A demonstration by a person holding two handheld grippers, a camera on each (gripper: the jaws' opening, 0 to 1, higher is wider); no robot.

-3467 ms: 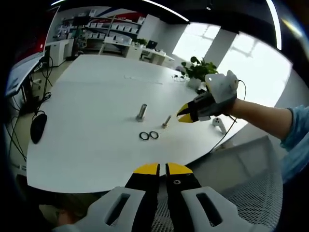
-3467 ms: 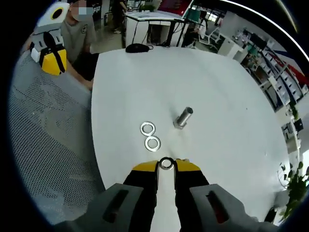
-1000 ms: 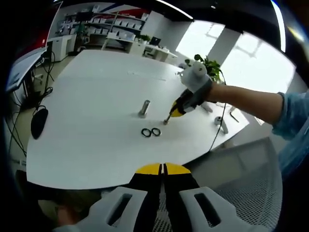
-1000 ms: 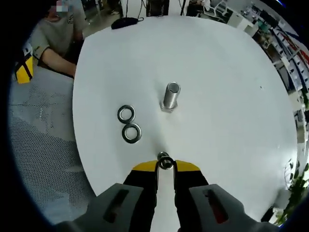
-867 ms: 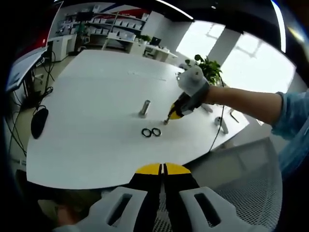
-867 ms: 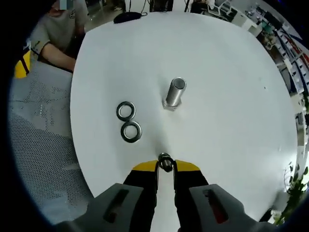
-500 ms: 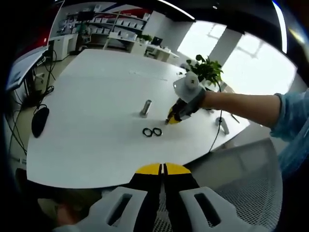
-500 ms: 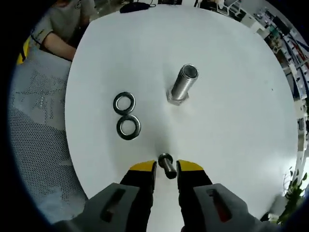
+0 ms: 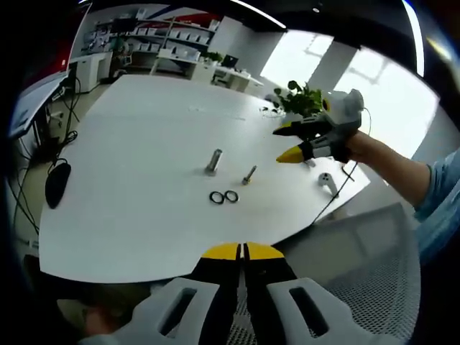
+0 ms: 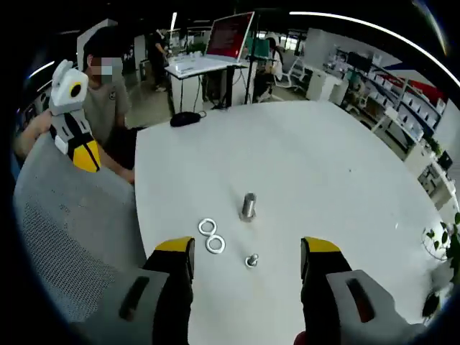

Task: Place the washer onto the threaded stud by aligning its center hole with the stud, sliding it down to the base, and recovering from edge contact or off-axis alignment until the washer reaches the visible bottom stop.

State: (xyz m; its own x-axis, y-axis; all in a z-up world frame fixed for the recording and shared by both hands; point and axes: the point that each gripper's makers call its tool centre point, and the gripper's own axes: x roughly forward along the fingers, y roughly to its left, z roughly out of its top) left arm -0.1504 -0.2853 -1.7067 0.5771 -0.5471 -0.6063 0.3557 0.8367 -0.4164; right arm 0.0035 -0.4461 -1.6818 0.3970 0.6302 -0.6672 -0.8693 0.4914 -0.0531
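Note:
Two steel washers (image 10: pixel 211 236) lie flat and touching on the white table (image 10: pixel 345 180); in the left gripper view the washers (image 9: pixel 223 196) sit in front of the studs. A thick threaded stud (image 10: pixel 249 205) (image 9: pixel 213 162) stands upright beyond them. A small bolt (image 10: pixel 251 261) (image 9: pixel 249 175) stands on its own beside the washers. My right gripper (image 10: pixel 248 248) (image 9: pixel 284 144) is wide open and empty, lifted well above the table. My left gripper (image 9: pixel 243 251) (image 10: pixel 88 157) is shut on nothing, held off the table's near edge.
A grey mesh chair back (image 10: pixel 65 237) stands at the table edge with a seated person (image 10: pixel 108 93) behind it. A black mouse (image 10: pixel 188 117) (image 9: pixel 57 185) and cable lie on the table. A potted plant (image 9: pixel 302 100) and small white objects (image 9: pixel 327 183) sit at one end.
My right gripper opened, let go of the small bolt standing on the table, and pulled back high above it. My left gripper stayed still and shut.

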